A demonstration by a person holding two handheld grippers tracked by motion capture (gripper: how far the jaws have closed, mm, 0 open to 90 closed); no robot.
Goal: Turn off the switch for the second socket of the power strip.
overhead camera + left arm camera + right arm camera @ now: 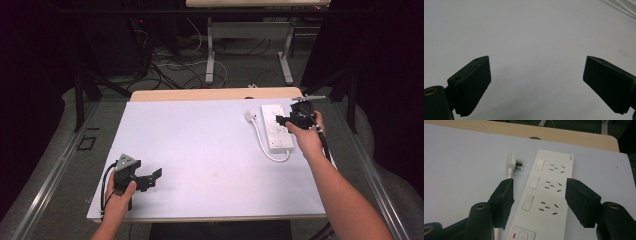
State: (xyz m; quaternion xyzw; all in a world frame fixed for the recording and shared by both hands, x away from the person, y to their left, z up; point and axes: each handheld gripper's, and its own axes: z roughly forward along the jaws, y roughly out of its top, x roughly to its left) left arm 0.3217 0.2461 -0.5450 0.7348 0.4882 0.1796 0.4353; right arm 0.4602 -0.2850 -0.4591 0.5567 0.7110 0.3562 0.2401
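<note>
A white power strip (276,127) with three sockets lies flat at the table's far right, and its white plug (249,116) rests loose on the sheet just left of it. My right gripper (281,120) hovers over the strip. In the right gripper view the jaws stand apart on either side of the power strip (549,192), not pressing on it, with the plug (512,163) beyond the left jaw. That right gripper (540,195) is open. My left gripper (152,179) rests near the front left, and in its own view the left gripper (536,82) is open over bare white sheet.
The strip's white cable (265,147) loops from the plug round its near end. A white sheet (200,150) covers the wooden table (200,94). Beyond the far edge are table legs and floor cables (175,70).
</note>
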